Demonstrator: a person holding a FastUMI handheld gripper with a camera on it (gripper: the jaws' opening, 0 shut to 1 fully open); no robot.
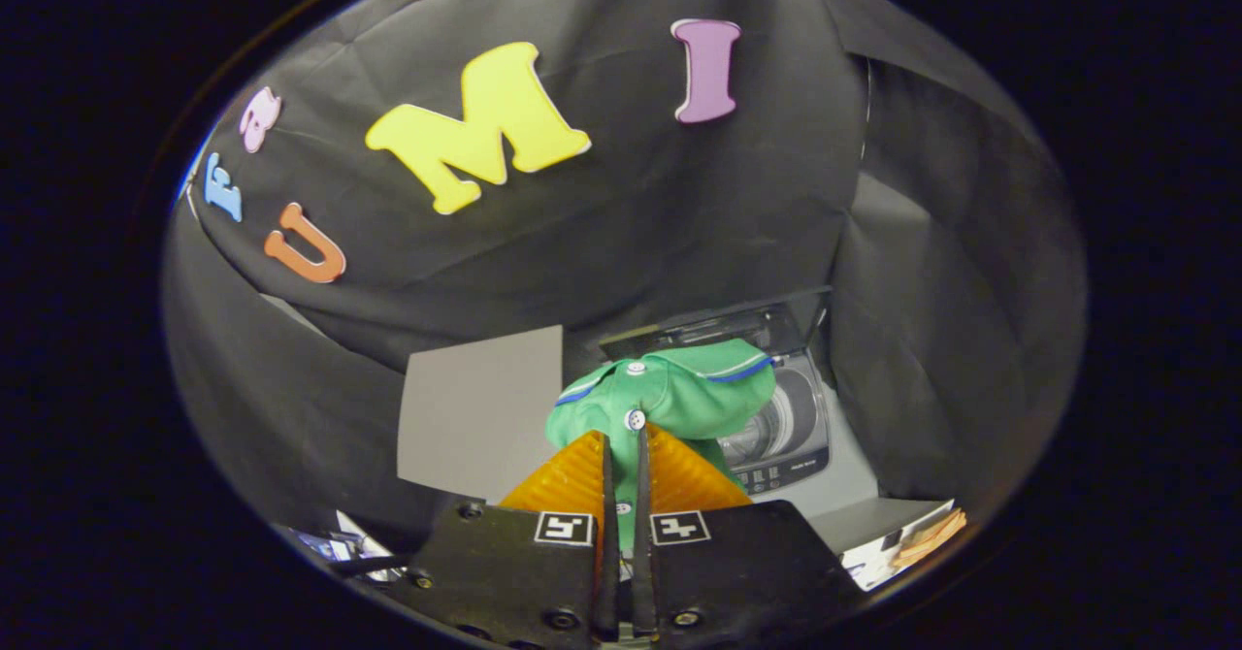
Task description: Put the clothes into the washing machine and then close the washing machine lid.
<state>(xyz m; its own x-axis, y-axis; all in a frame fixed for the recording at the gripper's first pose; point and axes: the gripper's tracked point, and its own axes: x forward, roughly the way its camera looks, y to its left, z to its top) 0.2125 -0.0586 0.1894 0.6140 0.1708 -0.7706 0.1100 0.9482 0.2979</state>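
One shirt [679,398] pinched in the claw [622,441]; washer [791,427] open at 1 o'clock, so drop it deep inside.

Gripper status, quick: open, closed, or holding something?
Gripper: closed on the green shirt, fingers pinching the fabric by its buttoned front, with the open washing machine just beyond.

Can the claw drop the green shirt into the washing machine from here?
Probably yes. The claw is shut on the green shirt, and the washing machine sits just beyond with its lid up and drum open.
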